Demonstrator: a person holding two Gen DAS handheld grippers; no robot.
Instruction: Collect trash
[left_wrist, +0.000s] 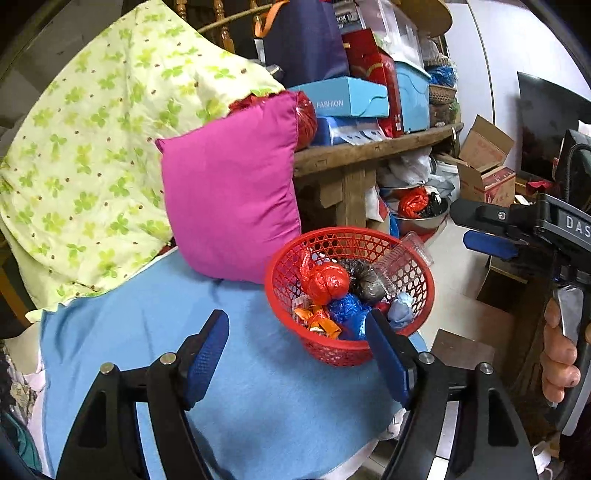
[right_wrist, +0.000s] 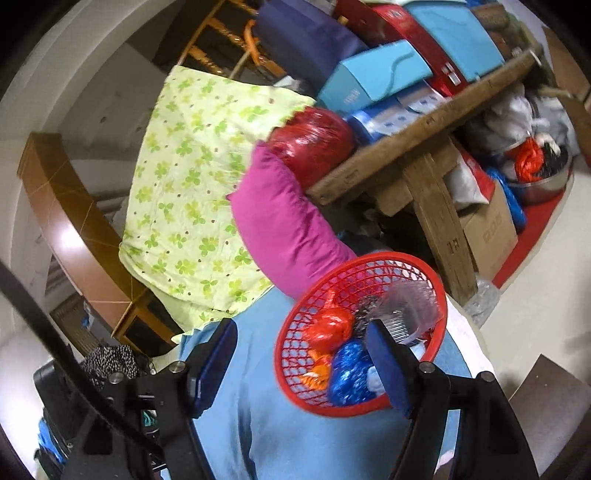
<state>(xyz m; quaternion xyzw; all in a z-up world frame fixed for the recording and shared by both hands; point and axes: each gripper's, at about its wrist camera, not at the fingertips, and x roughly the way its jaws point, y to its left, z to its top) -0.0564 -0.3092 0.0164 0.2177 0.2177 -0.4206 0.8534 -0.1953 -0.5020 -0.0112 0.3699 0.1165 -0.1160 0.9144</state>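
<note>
A magenta cushion (left_wrist: 231, 206) stands upright on the blue sheet (left_wrist: 221, 369) and serves as the landmark. To its left, touching it, lies a pale green pillow with a clover print (left_wrist: 85, 155). Just behind its upper right corner a shiny red wrapped bundle (right_wrist: 314, 147) sits on the edge of a rough wooden worktop (left_wrist: 376, 151). On that worktop, right of the cushion, a light blue box marked FASHION (left_wrist: 347, 98) rests among a red box (left_wrist: 373, 62) and a navy bag with orange handles (left_wrist: 303, 40). Under the worktop, further right of the cushion, a steel bowl (left_wrist: 421, 219) sits on the floor, with open cardboard boxes (left_wrist: 484, 162) beyond it.
</note>
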